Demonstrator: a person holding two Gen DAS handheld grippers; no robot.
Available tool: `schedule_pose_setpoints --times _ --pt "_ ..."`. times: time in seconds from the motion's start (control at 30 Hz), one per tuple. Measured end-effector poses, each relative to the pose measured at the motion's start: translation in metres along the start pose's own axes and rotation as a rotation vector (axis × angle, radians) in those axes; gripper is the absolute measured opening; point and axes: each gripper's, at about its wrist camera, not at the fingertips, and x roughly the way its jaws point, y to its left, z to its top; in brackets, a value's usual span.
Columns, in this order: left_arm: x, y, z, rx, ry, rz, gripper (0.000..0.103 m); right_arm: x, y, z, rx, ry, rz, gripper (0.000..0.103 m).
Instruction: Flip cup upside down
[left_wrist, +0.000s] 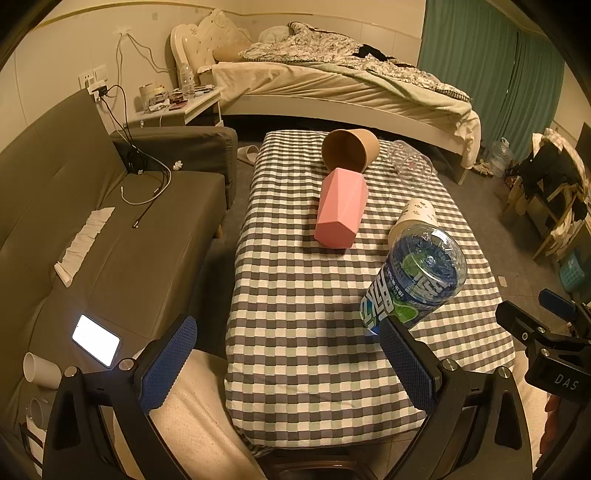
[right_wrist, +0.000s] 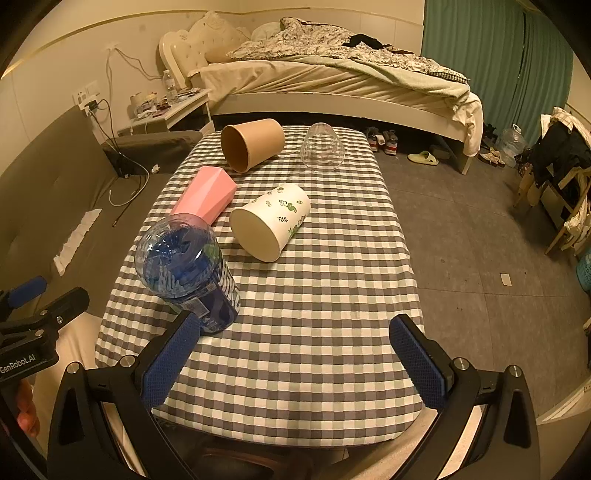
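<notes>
Several cups are on a checkered table (left_wrist: 295, 332) (right_wrist: 314, 314). A blue-labelled clear plastic cup (left_wrist: 417, 280) (right_wrist: 188, 269) stands upside down near the front. A white floral paper cup (right_wrist: 269, 221) (left_wrist: 413, 218), a pink faceted cup (left_wrist: 341, 208) (right_wrist: 207, 195), a brown paper cup (left_wrist: 351, 149) (right_wrist: 253, 144) and a clear cup (right_wrist: 321, 147) (left_wrist: 412, 160) lie on their sides. My left gripper (left_wrist: 288, 350) is open and empty over the front edge. My right gripper (right_wrist: 295, 350) is open and empty, the blue cup just beyond its left finger.
A grey sofa (left_wrist: 110, 240) stands left of the table, with a lit phone (left_wrist: 96, 339), cables and a tissue. A bed (left_wrist: 332, 85) stands behind. A chair with clothes (right_wrist: 561, 166) stands at the right, across open floor (right_wrist: 480, 240).
</notes>
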Motion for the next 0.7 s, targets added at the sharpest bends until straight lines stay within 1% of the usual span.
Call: schedule_pose_setpoints --times 0.57,0.7 --pt "0.0004 0.0031 -0.0022 -0.003 0.005 0.011 0.102 0.0027 0.0013 -0.0033 -0.003 0.015 -0.002 0.103" --pt "-0.0015 0.0033 -0.004 -0.003 -0.012 0.011 0.102 0.003 0.0022 -0.0033 -0.006 0.016 -0.002 0.103"
